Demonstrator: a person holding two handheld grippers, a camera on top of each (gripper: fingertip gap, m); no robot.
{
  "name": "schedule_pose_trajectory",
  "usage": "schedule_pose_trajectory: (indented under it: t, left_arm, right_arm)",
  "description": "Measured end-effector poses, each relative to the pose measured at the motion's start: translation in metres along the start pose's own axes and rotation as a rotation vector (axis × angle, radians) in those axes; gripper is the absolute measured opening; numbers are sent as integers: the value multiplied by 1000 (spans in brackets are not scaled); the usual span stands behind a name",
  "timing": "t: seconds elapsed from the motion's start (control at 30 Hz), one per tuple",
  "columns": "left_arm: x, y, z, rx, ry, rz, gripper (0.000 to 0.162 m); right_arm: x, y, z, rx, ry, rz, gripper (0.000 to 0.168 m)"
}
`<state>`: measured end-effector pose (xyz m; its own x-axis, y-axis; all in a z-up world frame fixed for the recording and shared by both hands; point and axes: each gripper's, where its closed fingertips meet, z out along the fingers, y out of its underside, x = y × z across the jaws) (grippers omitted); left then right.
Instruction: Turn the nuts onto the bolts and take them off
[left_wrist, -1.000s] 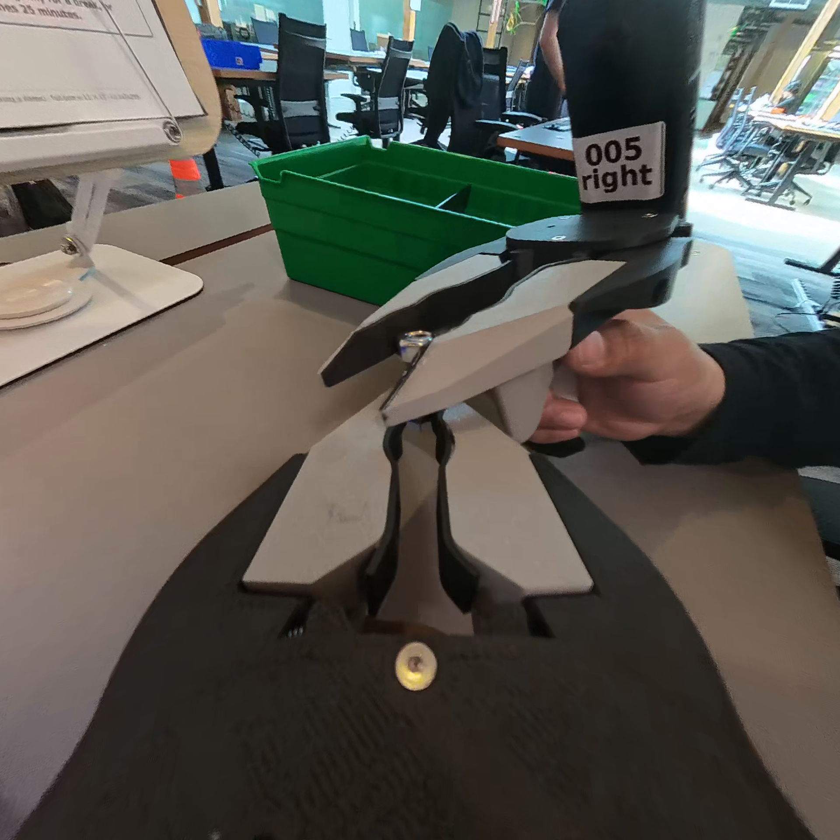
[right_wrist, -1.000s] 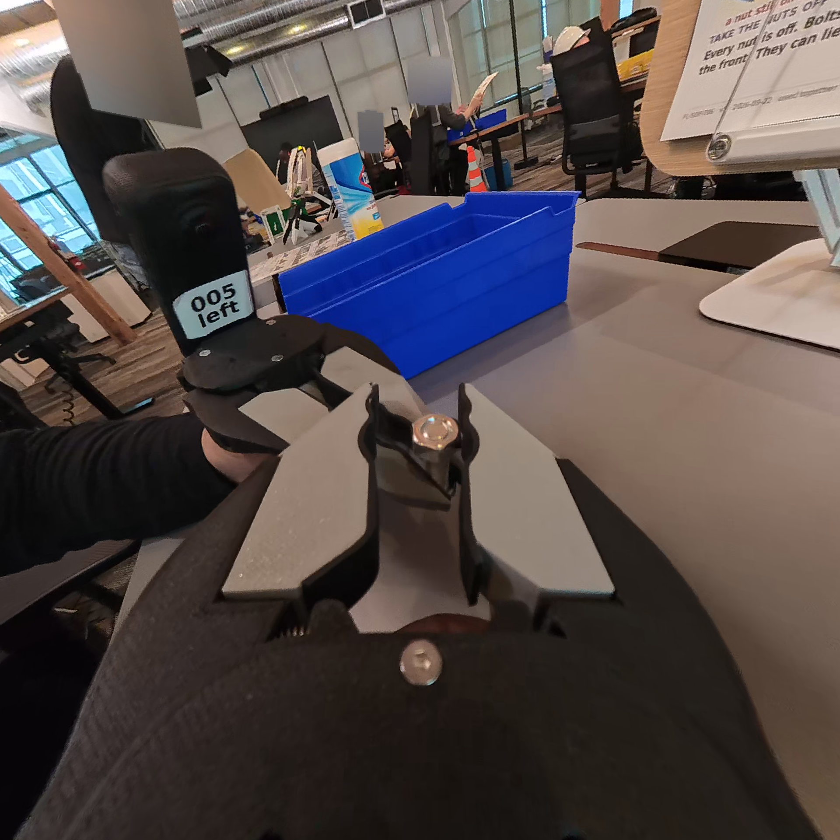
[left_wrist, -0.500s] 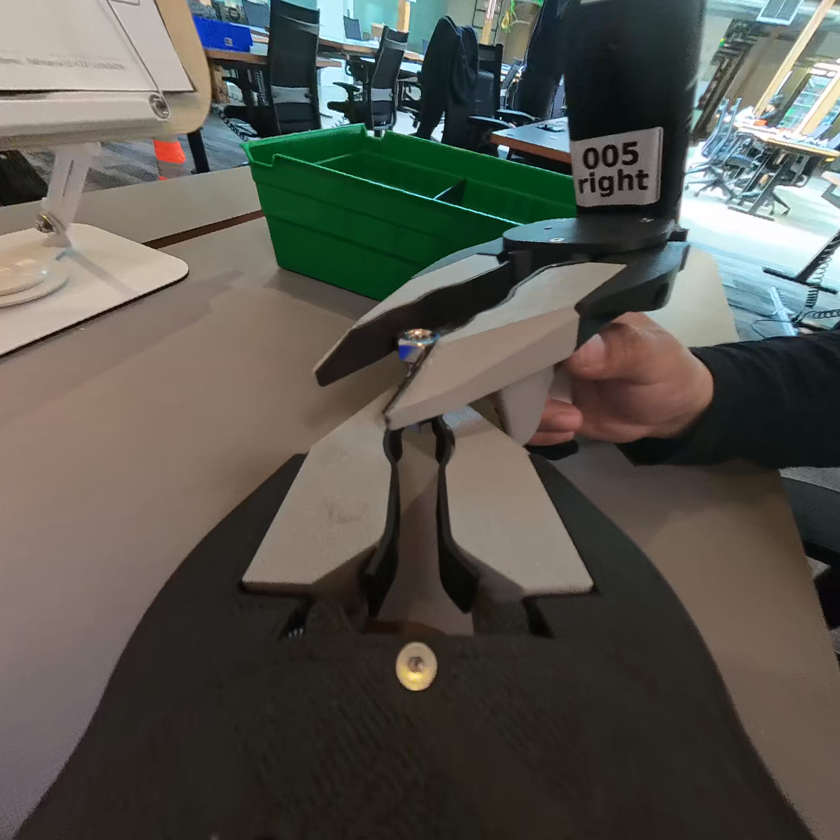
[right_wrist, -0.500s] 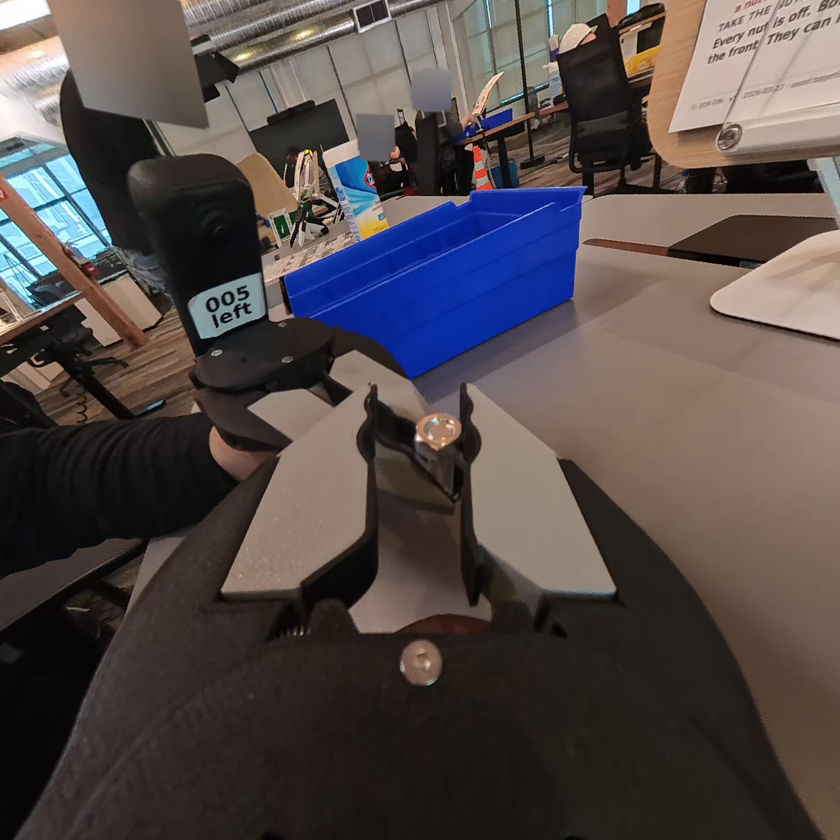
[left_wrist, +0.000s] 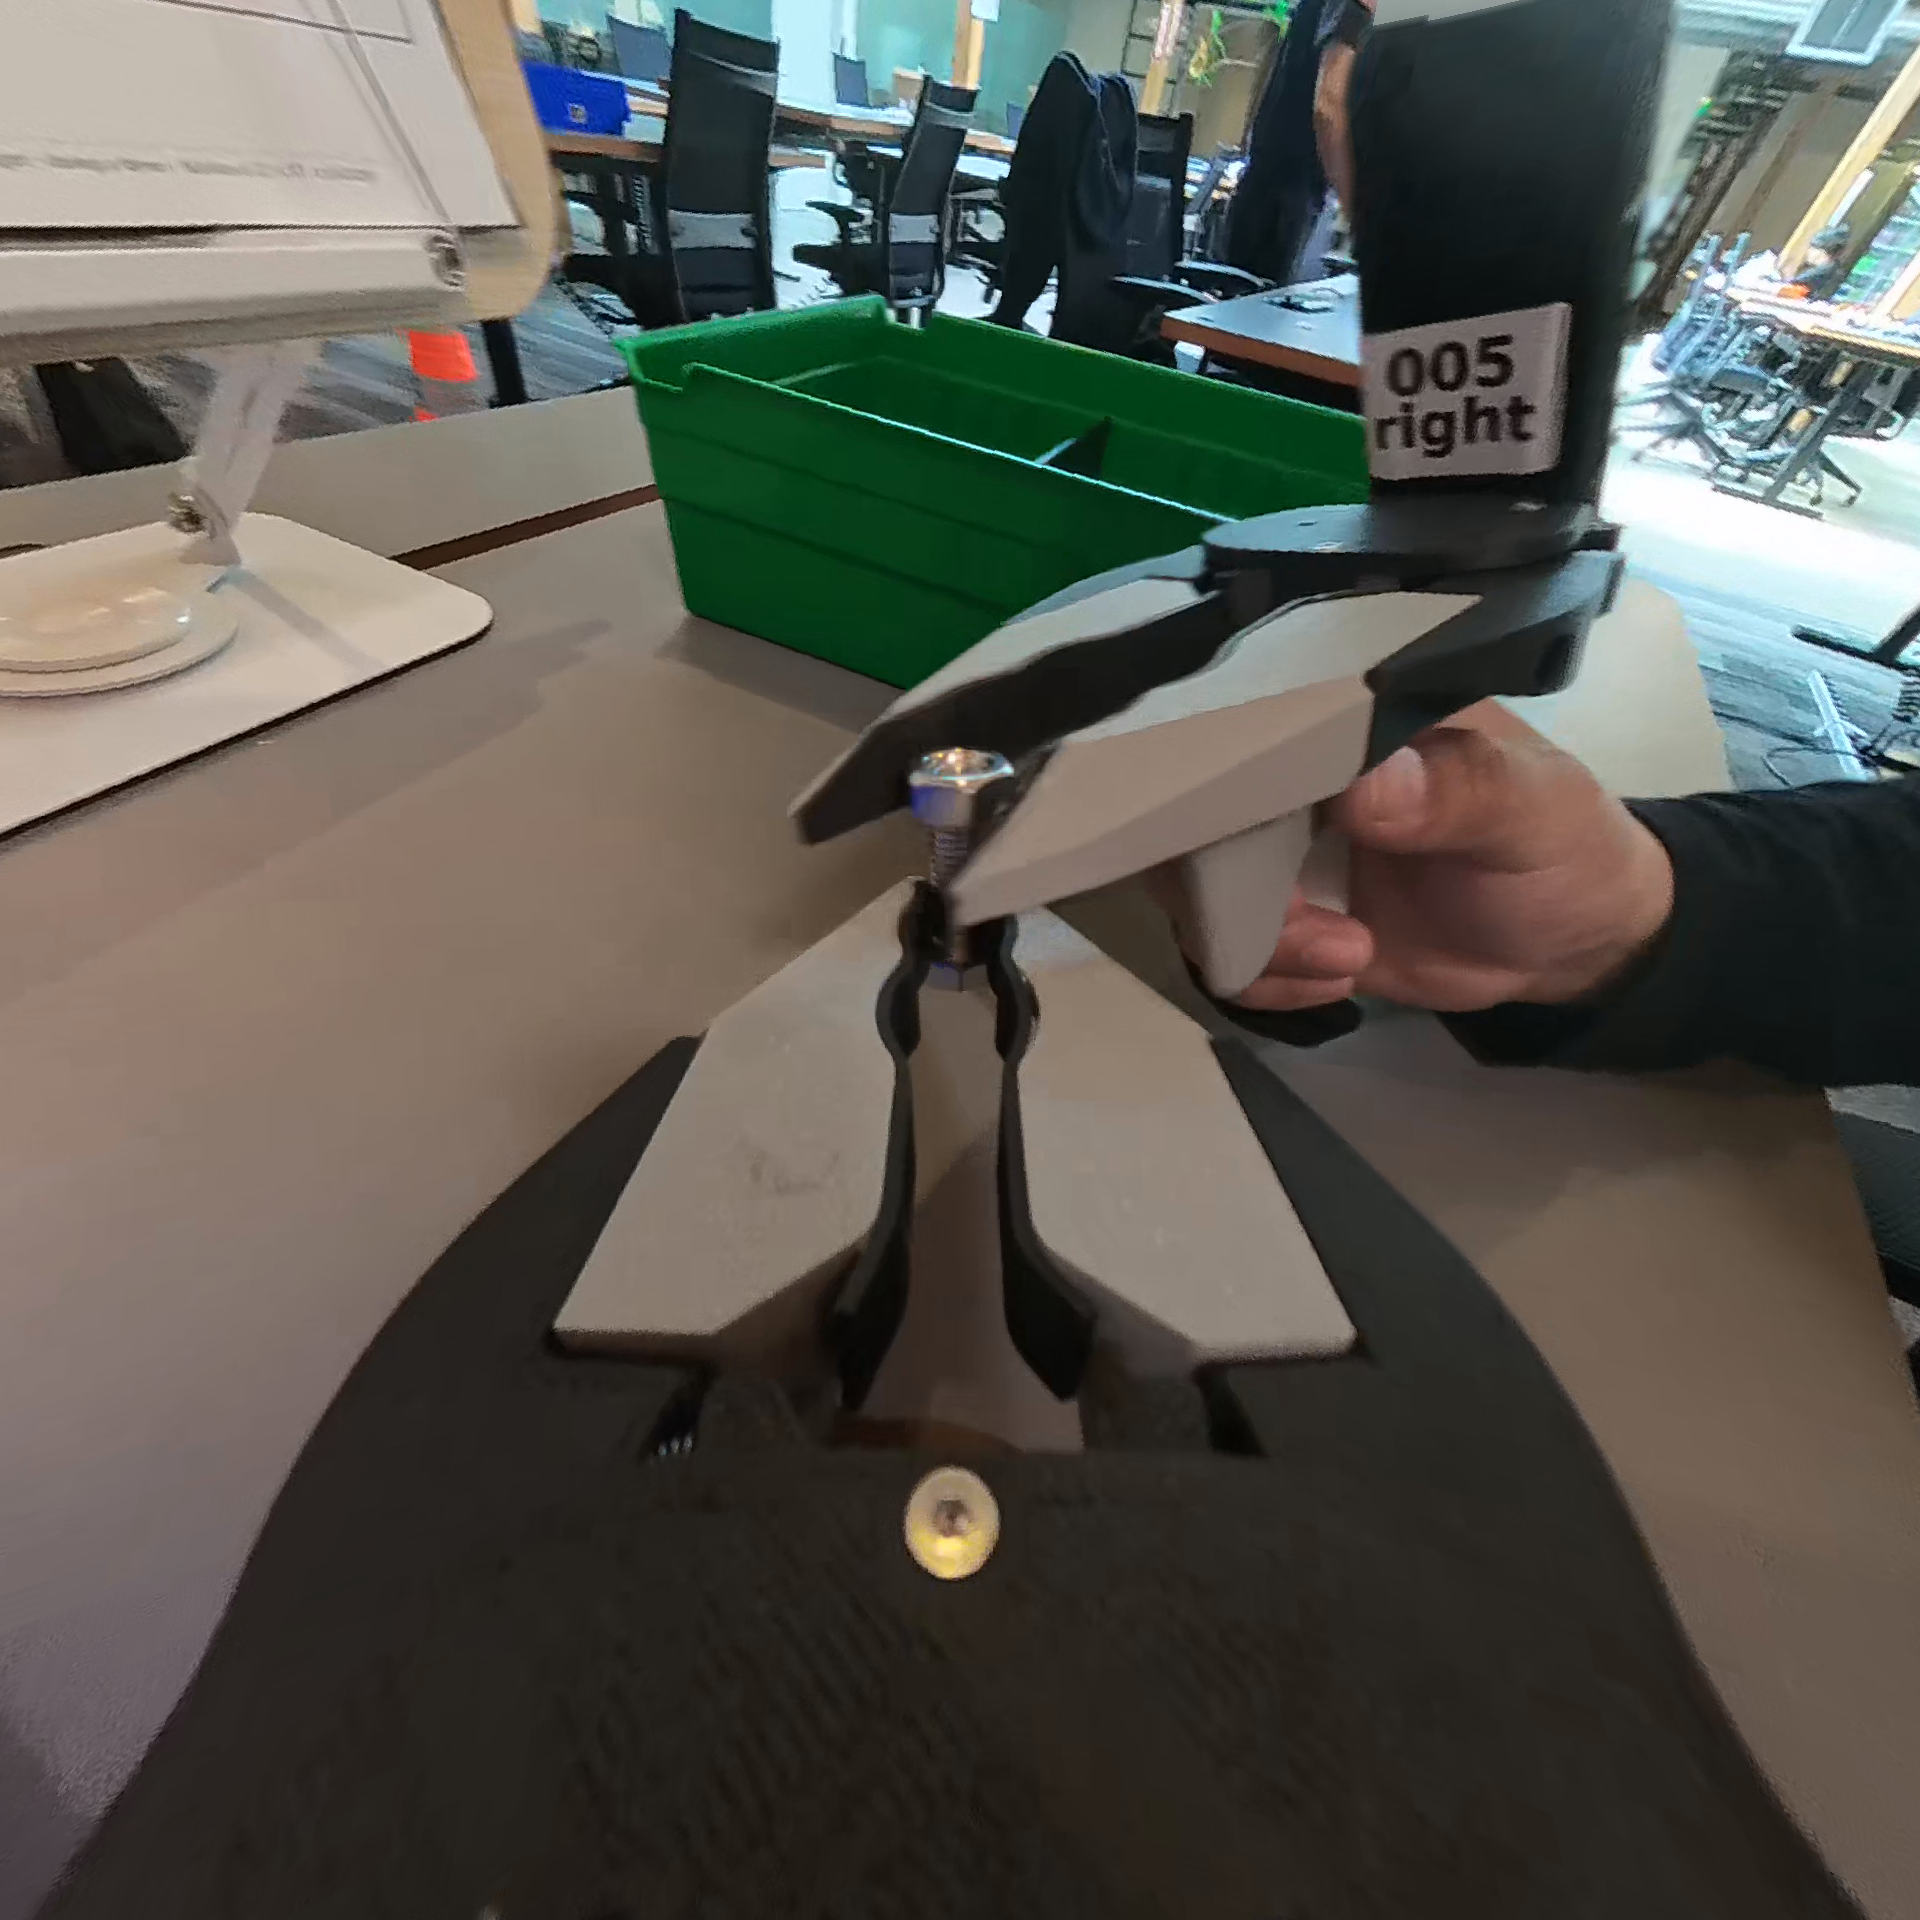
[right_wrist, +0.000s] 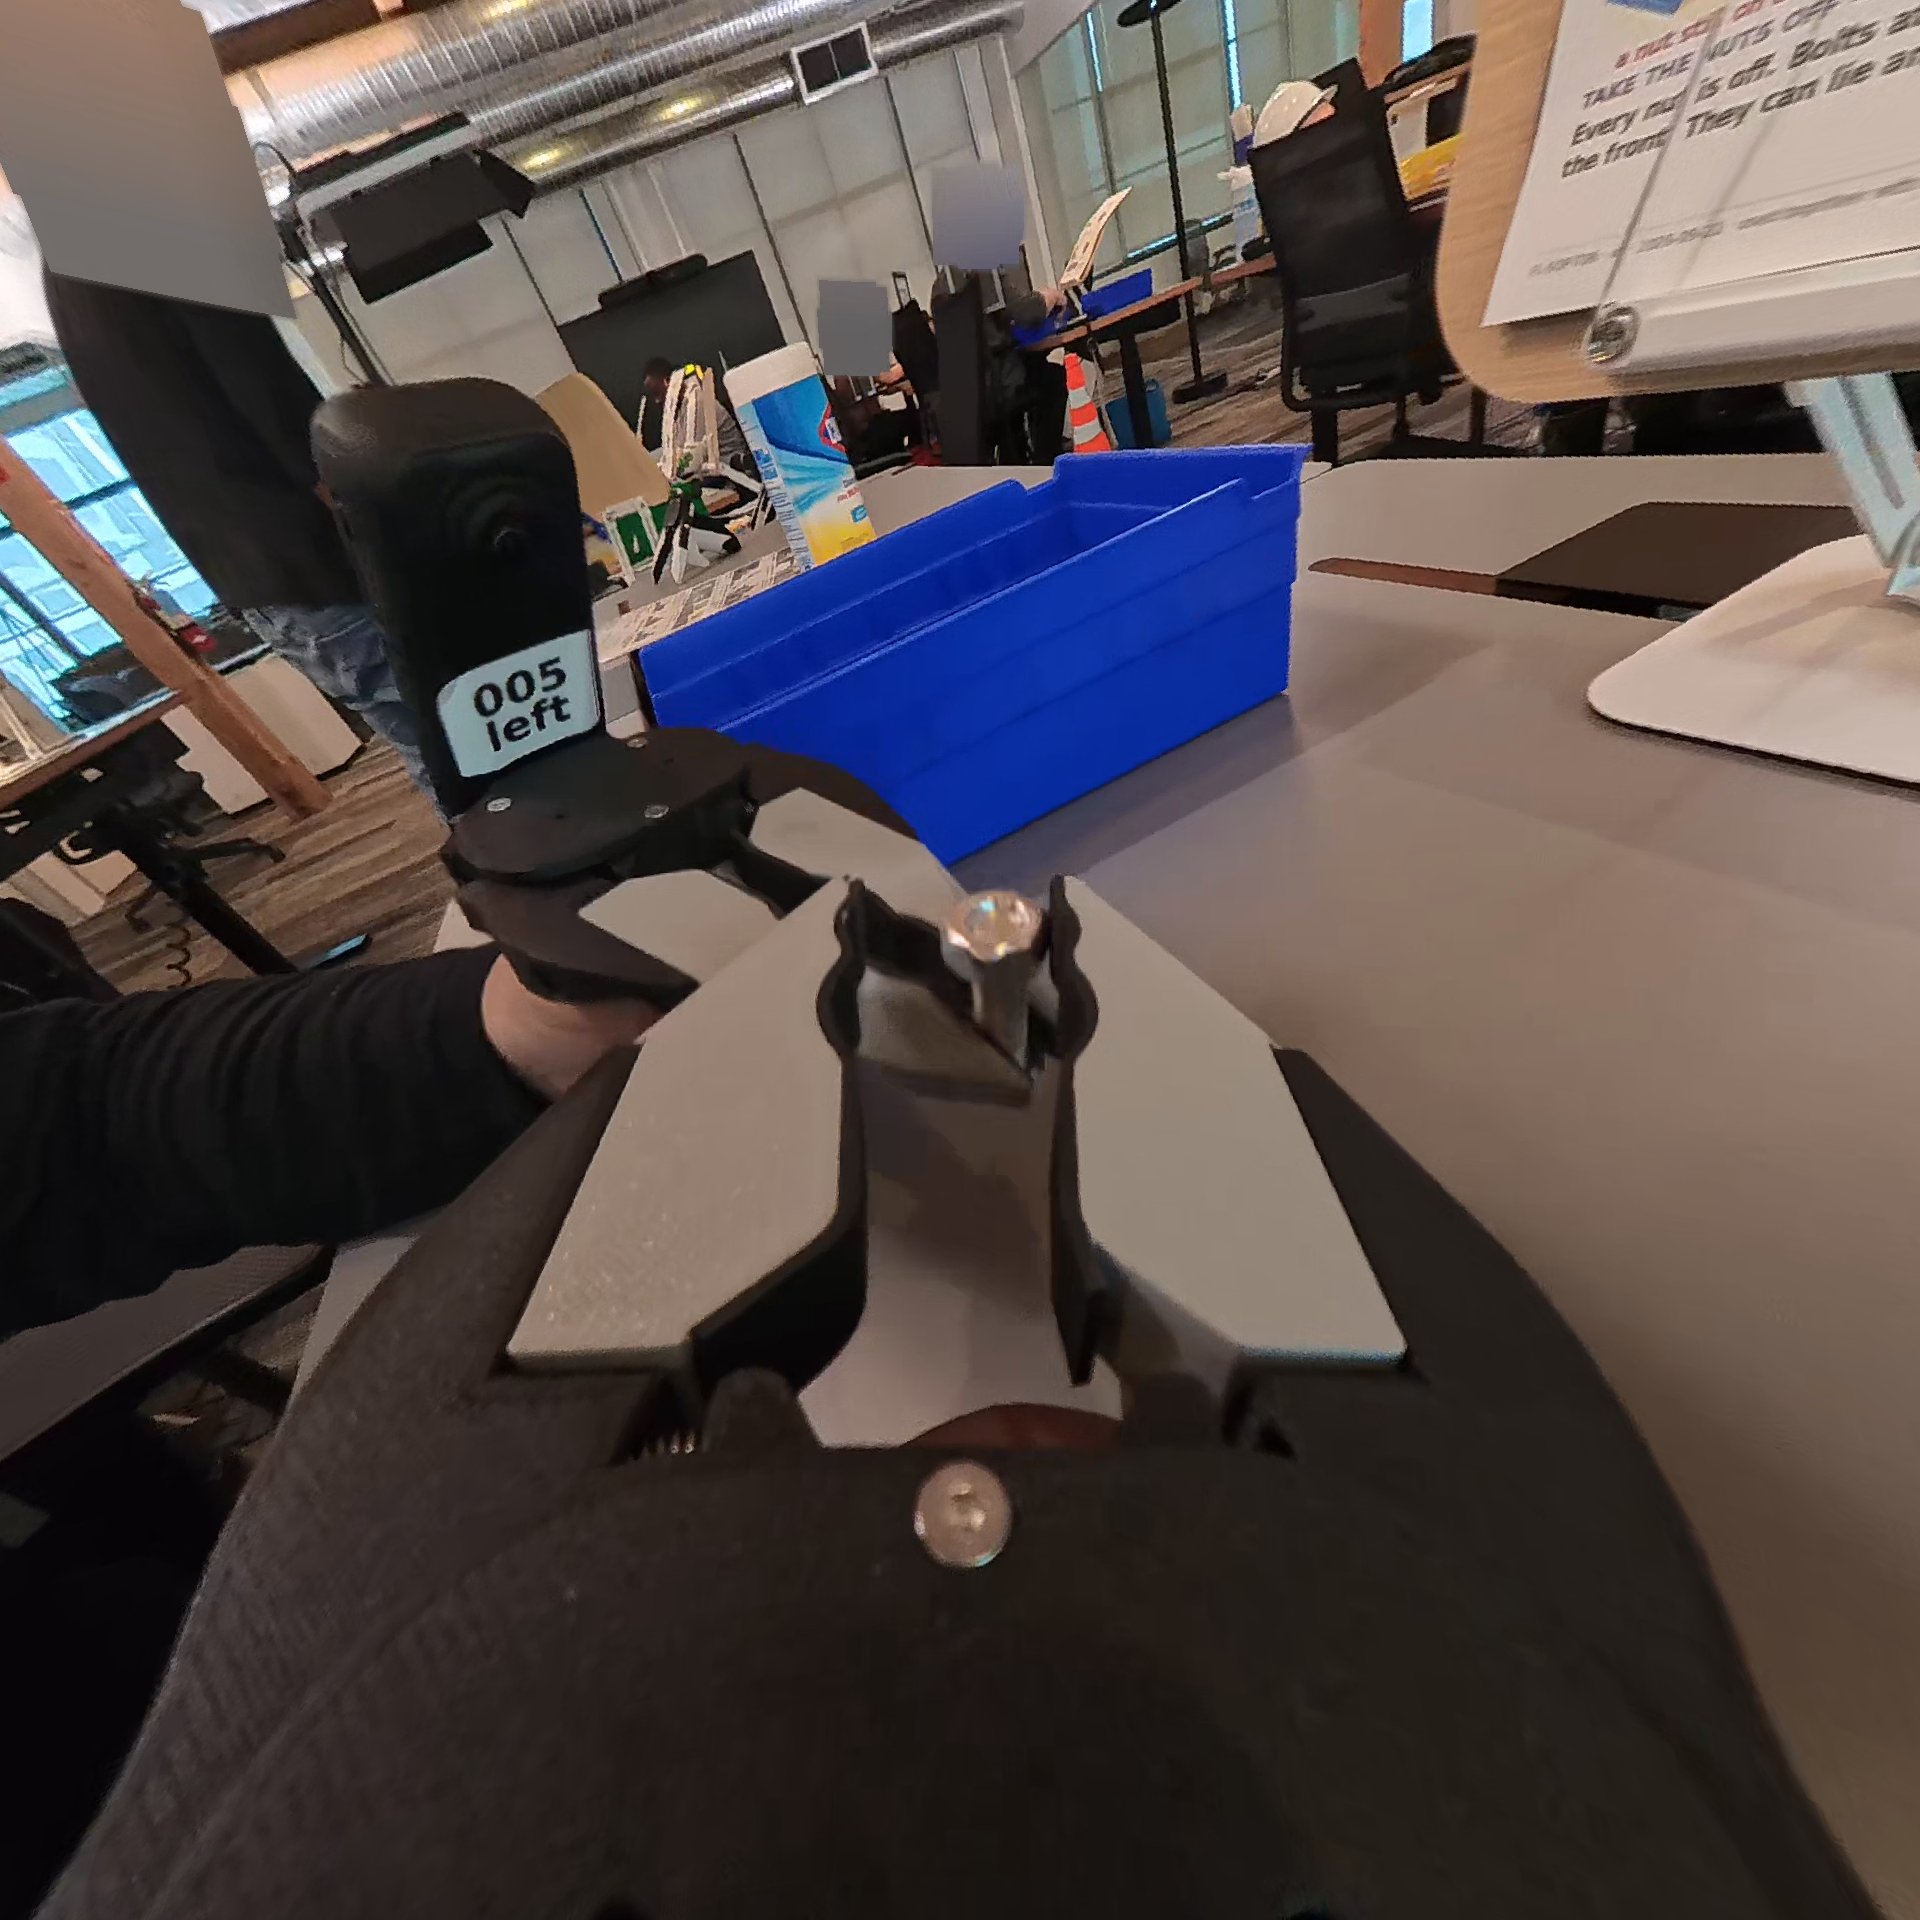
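One silver bolt (left_wrist: 958, 800) stands upright above the grey table (left_wrist: 312, 987), its hex head on top and its threaded shank running down to one nut (left_wrist: 954, 961). The bolt is bright metal and the nut is only partly seen. In the left wrist view the left gripper (left_wrist: 956, 961) has its jaws together on the nut at the shank's lower end, near the 12 o'clock point of its own fingers. From 3 o'clock the right gripper (left_wrist: 940, 821) reaches in, held by a hand (left_wrist: 1475, 883) in a dark sleeve, its jaws clamped on the bolt head. In the right wrist view the bolt (right_wrist: 992, 961) sits against the right-hand finger of the right gripper (right_wrist: 951, 966), with the left gripper (right_wrist: 727, 935) coming in from 9 o'clock.

Compared with a second ago, a stretch of bare thread shows between head and nut where little showed before.

One green bin (left_wrist: 935, 499) lies at 12 o'clock in the left view, one blue bin (right_wrist: 987, 644) at 12 o'clock in the right view, and one white sign stand (left_wrist: 156, 623) at 10 o'clock.
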<state>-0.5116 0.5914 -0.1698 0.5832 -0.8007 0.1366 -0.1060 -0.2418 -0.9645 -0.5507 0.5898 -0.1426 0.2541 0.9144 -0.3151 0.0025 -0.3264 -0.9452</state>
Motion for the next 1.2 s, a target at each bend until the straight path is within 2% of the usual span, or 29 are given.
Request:
schedule_pose_trajectory:
  t: [0.13,0.47,0.87,1.2]
  left_arm:
    - [8,0,3,-10,11,37,7]
    - [-18,-8,-11,38,-60,-22,6]
    - [2,-1,1,7,-7,24,7]
    - [-21,-8,-11,47,-77,-16,6]
  right_arm:
    - [-2,3,5,-16,-7,8,34]
    - [8,-8,-10,30,14,19,32]
    - [-2,-1,1,4,-6,6,31]
    - [11,-10,-12,41,21,30,31]
